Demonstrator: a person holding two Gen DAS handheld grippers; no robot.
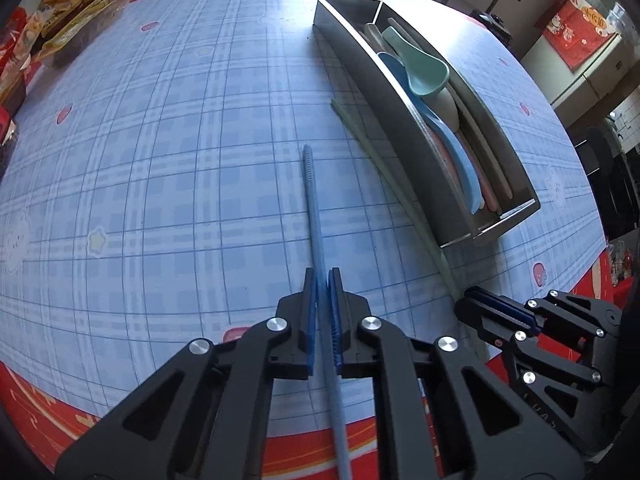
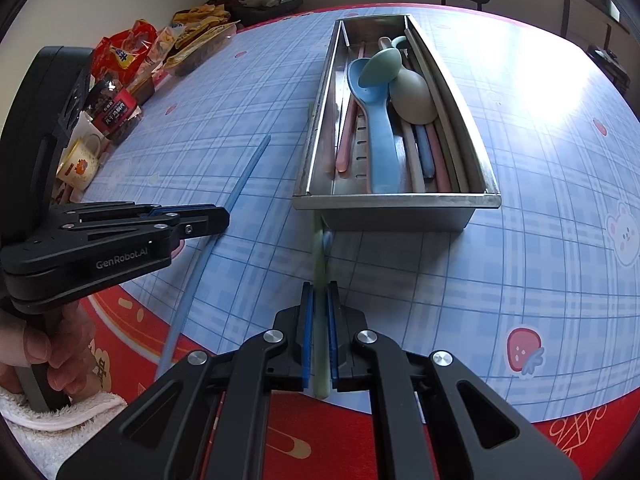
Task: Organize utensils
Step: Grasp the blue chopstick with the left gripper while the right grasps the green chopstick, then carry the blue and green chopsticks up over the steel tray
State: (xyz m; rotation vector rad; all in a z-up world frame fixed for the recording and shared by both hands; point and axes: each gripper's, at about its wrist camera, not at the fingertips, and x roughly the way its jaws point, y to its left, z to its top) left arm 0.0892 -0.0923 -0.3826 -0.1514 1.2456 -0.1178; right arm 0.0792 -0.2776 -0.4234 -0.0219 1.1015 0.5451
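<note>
Left hand-held gripper (image 1: pixel 322 280) pinching blue chopstick (image 1: pixel 312 200), right hand-held gripper (image 2: pixel 319 292) pinching green chopstick (image 2: pixel 320 344), both sticks pointing straight ahead over the desk (image 2: pixel 520 240), metal tray (image 2: pixel 396 200) nearer the right, long axis matching.

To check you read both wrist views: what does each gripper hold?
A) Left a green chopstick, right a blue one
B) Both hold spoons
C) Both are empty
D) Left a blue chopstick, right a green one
D: the left gripper clamps the blue chopstick, the right gripper the green chopstick.
</note>
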